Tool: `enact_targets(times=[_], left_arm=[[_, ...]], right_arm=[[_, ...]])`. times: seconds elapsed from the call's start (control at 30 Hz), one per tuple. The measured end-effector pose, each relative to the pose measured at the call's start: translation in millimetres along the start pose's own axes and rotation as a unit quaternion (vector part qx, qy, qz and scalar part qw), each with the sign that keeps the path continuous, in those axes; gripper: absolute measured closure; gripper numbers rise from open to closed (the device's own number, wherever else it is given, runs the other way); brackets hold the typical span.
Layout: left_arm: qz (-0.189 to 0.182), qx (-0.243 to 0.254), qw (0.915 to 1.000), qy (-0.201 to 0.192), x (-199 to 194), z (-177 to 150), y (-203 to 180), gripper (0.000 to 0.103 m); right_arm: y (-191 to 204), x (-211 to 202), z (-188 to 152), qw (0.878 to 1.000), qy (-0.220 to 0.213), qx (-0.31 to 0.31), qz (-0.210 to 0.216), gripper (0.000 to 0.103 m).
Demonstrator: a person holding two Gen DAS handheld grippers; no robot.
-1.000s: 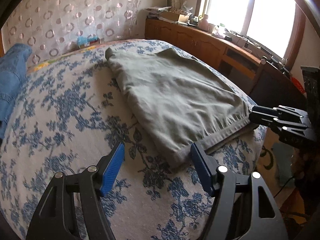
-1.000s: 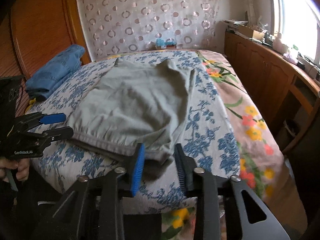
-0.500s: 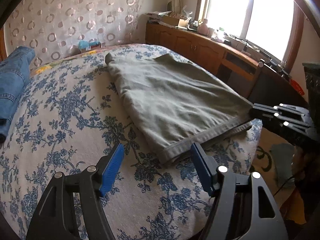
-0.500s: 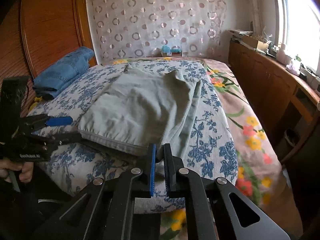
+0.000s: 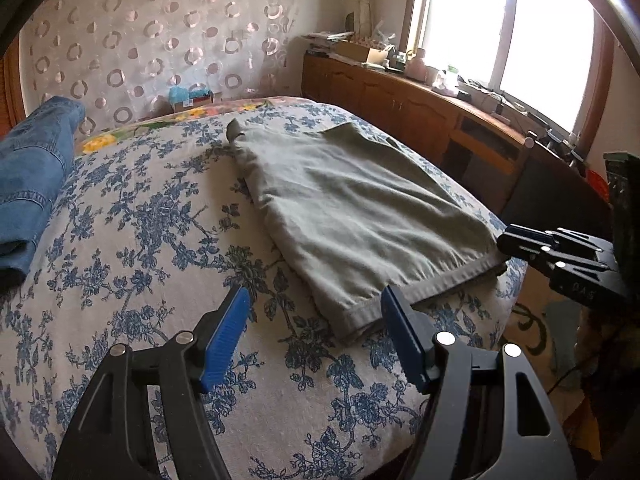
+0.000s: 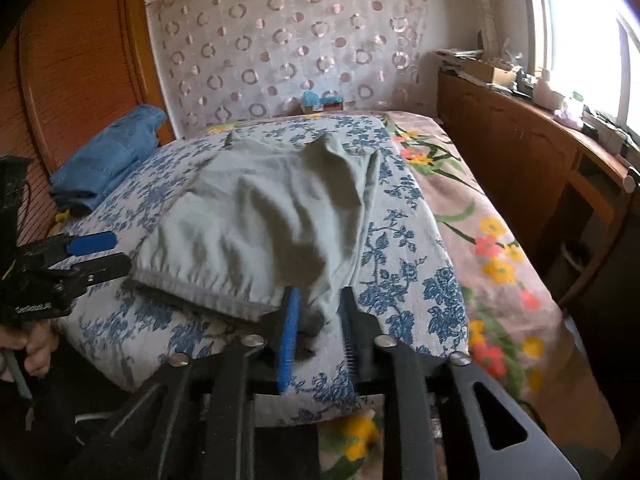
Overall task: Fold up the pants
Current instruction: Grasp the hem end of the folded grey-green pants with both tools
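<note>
Grey-green pants (image 5: 352, 208) lie folded flat on the blue-flowered bed cover (image 5: 140, 240), waistband toward me. My left gripper (image 5: 316, 308) is open; the waistband's near corner lies between its blue pads (image 5: 224, 336), untouched. In the right wrist view the pants (image 6: 260, 220) have their other waistband corner between the jaws of my right gripper (image 6: 320, 312). Those jaws are opening, and the cloth sits loosely in the gap. Each gripper shows in the other's view: the right gripper (image 5: 560, 256) at the bed's edge, the left gripper (image 6: 92, 256) held by a hand (image 6: 36, 344).
Folded blue jeans (image 5: 28, 184) lie at the bed's left side near a wooden wardrobe (image 6: 80, 60). A long wooden cabinet (image 5: 400, 100) with clutter runs under the window on the right. A small box (image 6: 320, 100) stands at the far end of the bed.
My right gripper's jaws closed almost fully at the waistband corner, then parted again. The pants lie flatter than before. The left gripper kept its wide gap and its place.
</note>
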State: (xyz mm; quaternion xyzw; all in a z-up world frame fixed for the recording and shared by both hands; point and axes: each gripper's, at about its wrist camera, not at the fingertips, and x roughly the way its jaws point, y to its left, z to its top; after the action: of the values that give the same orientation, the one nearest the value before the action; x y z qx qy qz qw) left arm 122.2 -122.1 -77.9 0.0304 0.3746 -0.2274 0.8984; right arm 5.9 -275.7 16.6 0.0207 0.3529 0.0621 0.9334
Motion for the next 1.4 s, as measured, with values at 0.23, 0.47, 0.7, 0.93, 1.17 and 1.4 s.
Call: enact_targets(times=[0.23,0.47,0.7,0.93,1.17,1.4], left_arm=[[-0.001,0.003,0.9999,0.011,6.7,-2.8,-1.4,0.035],[0.000,0.004,0.9997,0.026,17.1,-7.5,-3.9,0.035],[0.004,0.010,0.9994,0.033,23.6,-10.7,-7.4,0.035],[0.005,0.011,0.9996,0.024,23.0,-11.9,-10.3,0.035],[-0.021,-0.010,0.9995,0.023,20.9,-10.9,-6.6,0.045],[-0.050,-0.032,0.9980,0.022,21.0,-10.9,-5.4,0.064]], right_arm=[[-2.4,18.4,-6.3,1.000,0.025,0.014,-0.003,0.071],[-4.7,20.3,-2.1,1.000,0.025,0.014,0.002,0.071],[-3.3,26.2,2.0,1.000,0.026,0.000,-0.002,0.071],[0.4,28.5,-1.7,1.000,0.010,-0.005,0.016,0.090],[2.5,27.6,-10.1,1.000,0.000,-0.016,0.013,0.090],[3.8,26.3,-11.4,1.000,-0.004,-0.016,0.011,0.090]])
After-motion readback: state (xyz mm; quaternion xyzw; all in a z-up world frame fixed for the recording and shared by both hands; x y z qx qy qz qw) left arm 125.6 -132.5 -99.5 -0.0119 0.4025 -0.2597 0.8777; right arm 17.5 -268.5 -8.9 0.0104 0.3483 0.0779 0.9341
